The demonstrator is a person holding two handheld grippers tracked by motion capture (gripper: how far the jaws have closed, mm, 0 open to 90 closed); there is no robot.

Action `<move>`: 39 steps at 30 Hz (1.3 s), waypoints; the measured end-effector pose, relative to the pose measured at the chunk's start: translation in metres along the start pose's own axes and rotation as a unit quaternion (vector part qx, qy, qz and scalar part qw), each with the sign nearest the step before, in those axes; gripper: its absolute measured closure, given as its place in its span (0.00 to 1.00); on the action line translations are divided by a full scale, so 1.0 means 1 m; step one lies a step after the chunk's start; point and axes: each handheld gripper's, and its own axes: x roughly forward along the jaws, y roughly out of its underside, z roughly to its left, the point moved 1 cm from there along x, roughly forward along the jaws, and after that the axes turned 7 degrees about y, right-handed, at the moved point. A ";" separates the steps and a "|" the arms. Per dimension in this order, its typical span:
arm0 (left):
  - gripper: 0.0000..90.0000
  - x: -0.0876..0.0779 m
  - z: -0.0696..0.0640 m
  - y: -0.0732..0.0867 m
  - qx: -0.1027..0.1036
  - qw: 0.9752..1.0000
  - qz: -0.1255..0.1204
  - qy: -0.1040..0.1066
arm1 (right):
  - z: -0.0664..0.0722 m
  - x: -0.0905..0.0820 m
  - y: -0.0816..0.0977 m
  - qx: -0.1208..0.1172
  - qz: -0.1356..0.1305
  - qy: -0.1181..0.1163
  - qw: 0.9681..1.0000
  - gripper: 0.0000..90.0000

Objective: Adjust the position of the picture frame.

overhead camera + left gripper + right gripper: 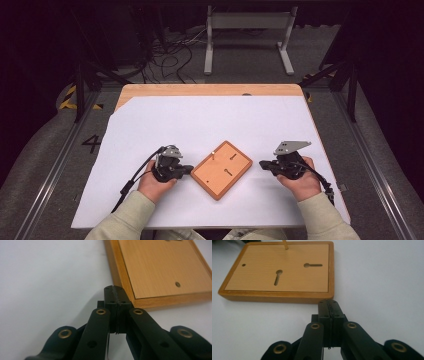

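Your left gripper [189,169] sits with its jaws pressed together and nothing between them; in the left gripper view [115,290] the tips lie just beside the near corner of the wooden board [160,270], close to its edge, though whether they touch it cannot be told. Your right gripper [262,164] has its jaws together too, empty, and in the right gripper view [328,302] the tips point at the board's [279,272] side edge, very near it. The board [222,169] lies flat on the white sheet [200,120] between your two grippers, turned corner-on to you. Count: one board, two grippers, two keyhole slots [277,277], one small round hole [243,265], one thin peg [213,154] standing upright near the board's far corner. The board is rectangular, orange-brown, with a raised darker rim around a paler inset panel and rounded corners. Beyond it, the bare wooden table edge [200,90] shows past the sheet.
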 end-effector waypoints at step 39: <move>0.91 -0.057 0.016 0.014 -0.055 0.988 -0.126 -0.073 | 0.046 0.114 -0.080 -0.088 0.040 0.007 0.995 0.99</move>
